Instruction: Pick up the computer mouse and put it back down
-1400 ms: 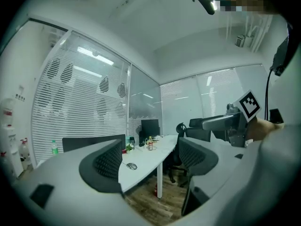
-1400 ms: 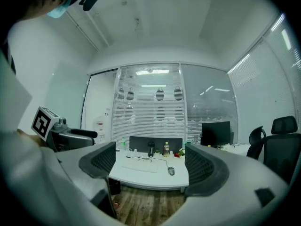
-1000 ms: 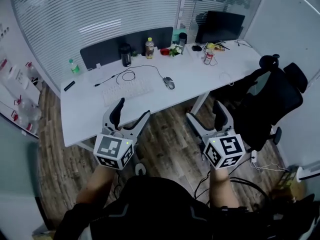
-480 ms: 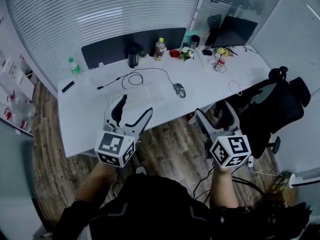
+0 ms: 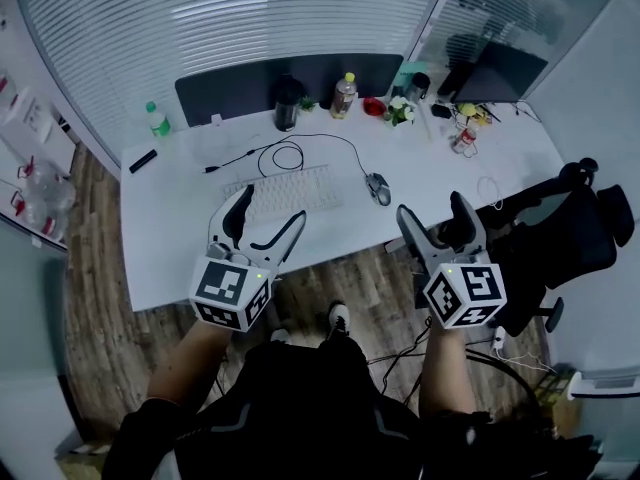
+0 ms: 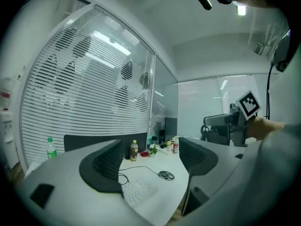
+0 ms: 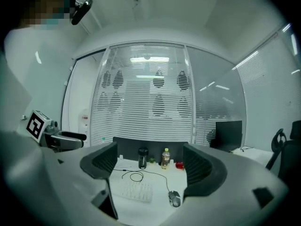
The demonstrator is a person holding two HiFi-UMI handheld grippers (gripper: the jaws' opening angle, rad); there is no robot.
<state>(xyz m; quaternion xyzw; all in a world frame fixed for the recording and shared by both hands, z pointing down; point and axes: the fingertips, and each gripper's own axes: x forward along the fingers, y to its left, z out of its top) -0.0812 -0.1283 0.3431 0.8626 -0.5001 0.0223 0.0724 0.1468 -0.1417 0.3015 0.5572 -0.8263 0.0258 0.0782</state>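
A dark grey computer mouse (image 5: 379,188) lies on the white desk (image 5: 200,238), right of a white keyboard (image 5: 287,194), its black cable looping back. It also shows between the jaws in the left gripper view as the mouse (image 6: 166,175) and low in the right gripper view as the mouse (image 7: 174,198). My left gripper (image 5: 264,219) hovers open over the desk's front edge, near the keyboard. My right gripper (image 5: 438,220) is open too, held in front of the desk, below and right of the mouse. Neither holds anything.
Along the desk's back stand a dark divider panel (image 5: 290,76), a black tumbler (image 5: 287,104), a yellow bottle (image 5: 345,95), a green bottle (image 5: 156,120), a monitor (image 5: 505,71) and small clutter. A black office chair (image 5: 575,218) is at the right. Wood floor lies below.
The view has shifted closer to the desk. Both grippers have moved forward toward its front edge, still open; the mouse has not moved on the desk.
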